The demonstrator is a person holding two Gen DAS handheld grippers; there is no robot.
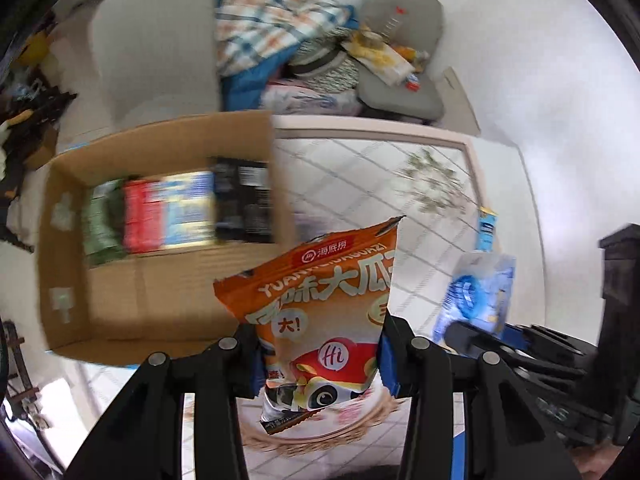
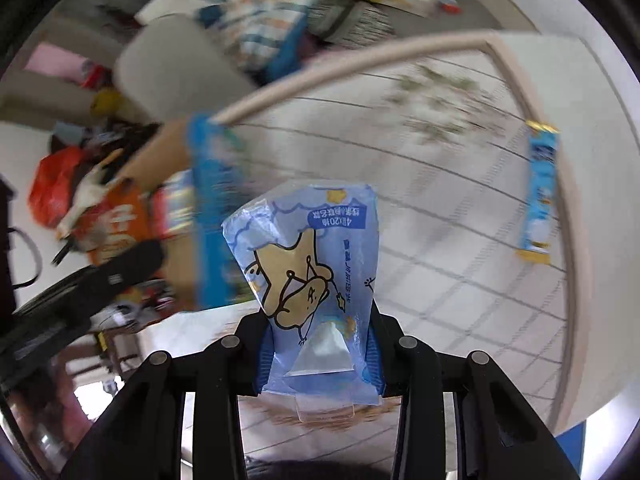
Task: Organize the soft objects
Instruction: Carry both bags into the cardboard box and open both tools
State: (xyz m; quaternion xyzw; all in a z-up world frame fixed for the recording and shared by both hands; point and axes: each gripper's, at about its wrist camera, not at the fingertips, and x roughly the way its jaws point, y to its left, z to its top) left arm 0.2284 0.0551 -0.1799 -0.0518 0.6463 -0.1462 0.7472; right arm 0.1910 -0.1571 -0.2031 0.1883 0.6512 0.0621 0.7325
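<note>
Left wrist view: left gripper (image 1: 320, 360) clamps an orange snack bag (image 1: 320, 320); ahead-left of its fingers, a cardboard box (image 1: 160, 292) holds blurred packets (image 1: 176, 212). Right gripper (image 2: 320, 356) pinches a blue tissue pack (image 2: 308, 264) between its fingers.

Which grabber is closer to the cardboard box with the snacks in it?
Probably the left. The left gripper, holding the orange snack bag, sits at the cardboard box's near right corner. The right gripper, holding the blue tissue pack, is farther to the box's right.
</note>
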